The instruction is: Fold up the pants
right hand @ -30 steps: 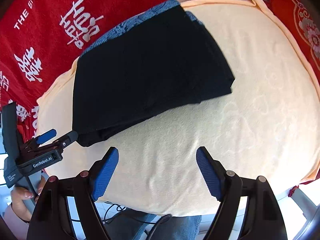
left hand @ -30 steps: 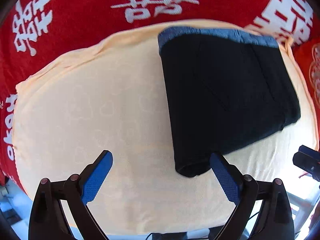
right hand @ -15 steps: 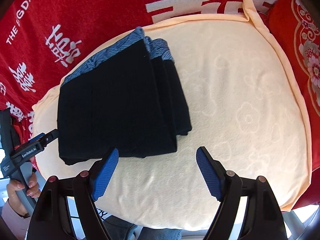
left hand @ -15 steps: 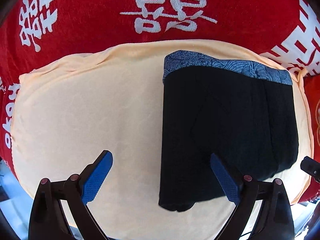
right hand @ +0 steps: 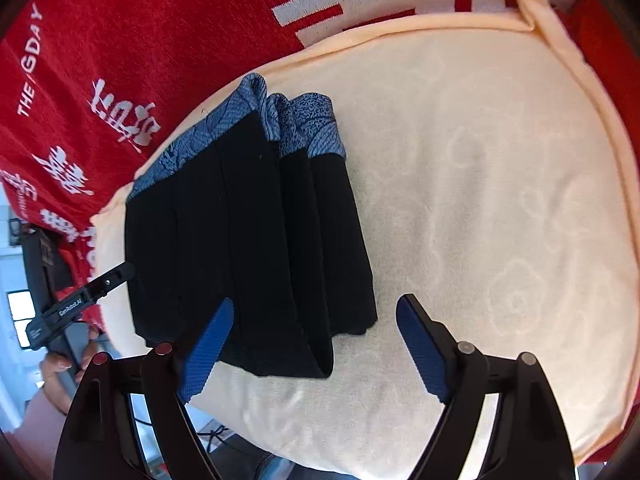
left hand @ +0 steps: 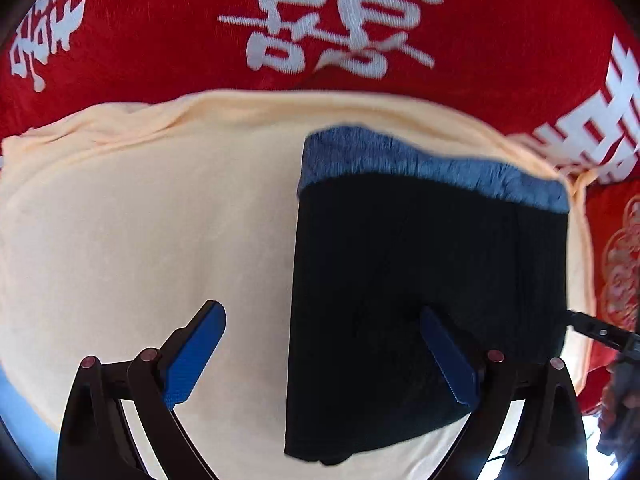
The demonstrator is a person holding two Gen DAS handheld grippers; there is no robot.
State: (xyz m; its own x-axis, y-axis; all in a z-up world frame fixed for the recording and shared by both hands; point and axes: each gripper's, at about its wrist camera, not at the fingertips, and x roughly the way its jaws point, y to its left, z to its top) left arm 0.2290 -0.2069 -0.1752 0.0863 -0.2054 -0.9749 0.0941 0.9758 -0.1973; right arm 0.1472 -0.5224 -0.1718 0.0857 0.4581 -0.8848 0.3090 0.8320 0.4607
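The black pants (left hand: 424, 288) with the blue patterned waistband (right hand: 240, 132) lie folded on the peach towel (left hand: 140, 232), which sits on a red cloth (left hand: 160, 40). Both the left gripper (left hand: 320, 356) and right gripper (right hand: 316, 344) hang above, jaws spread wide, holding nothing.

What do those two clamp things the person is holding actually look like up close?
Each hand-held gripper is black, with two angled linkage arms joined by round pivot pins, reddish on the left hand-held gripper, red and silver on the right hand-held gripper. The fingers carry ribbed blue pads. The left one's body, seen from the right wrist camera, bears white "GenRobot.AI" lettering.
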